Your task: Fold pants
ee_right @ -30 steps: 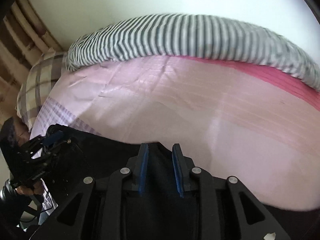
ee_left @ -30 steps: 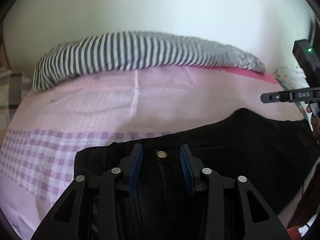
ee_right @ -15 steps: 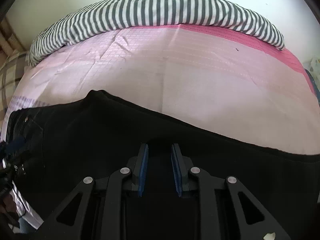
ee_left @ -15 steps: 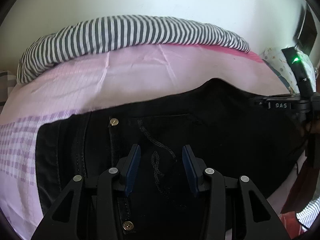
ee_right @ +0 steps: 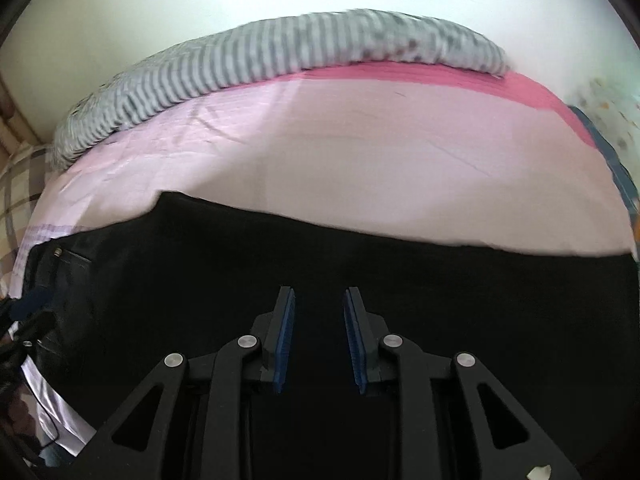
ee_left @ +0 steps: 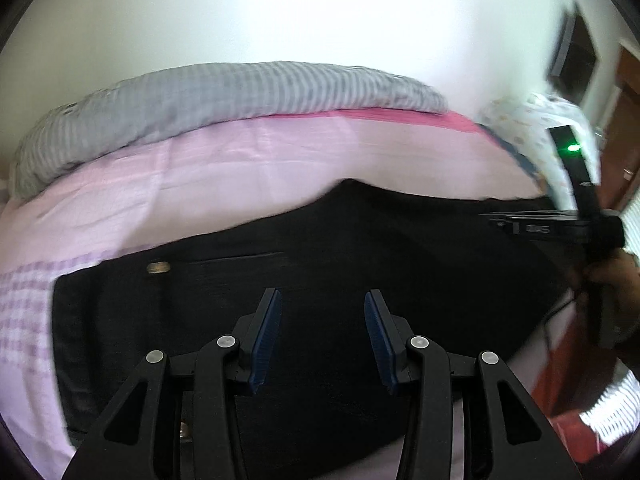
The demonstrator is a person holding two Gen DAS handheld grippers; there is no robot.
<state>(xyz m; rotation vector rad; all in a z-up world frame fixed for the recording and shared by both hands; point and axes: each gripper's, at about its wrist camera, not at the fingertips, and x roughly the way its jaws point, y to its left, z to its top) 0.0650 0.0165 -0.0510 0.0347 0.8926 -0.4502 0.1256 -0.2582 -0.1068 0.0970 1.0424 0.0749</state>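
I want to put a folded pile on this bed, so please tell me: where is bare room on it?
The free patch is the pink sheet, between the black pants in front and the striped blanket along the wall. The checked strip left of the pants' waist is also bare. The near side is crowded: the pants spread across it.

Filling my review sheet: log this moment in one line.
pants spread on bed sheet | left gripper open over pants | right gripper grip unclear
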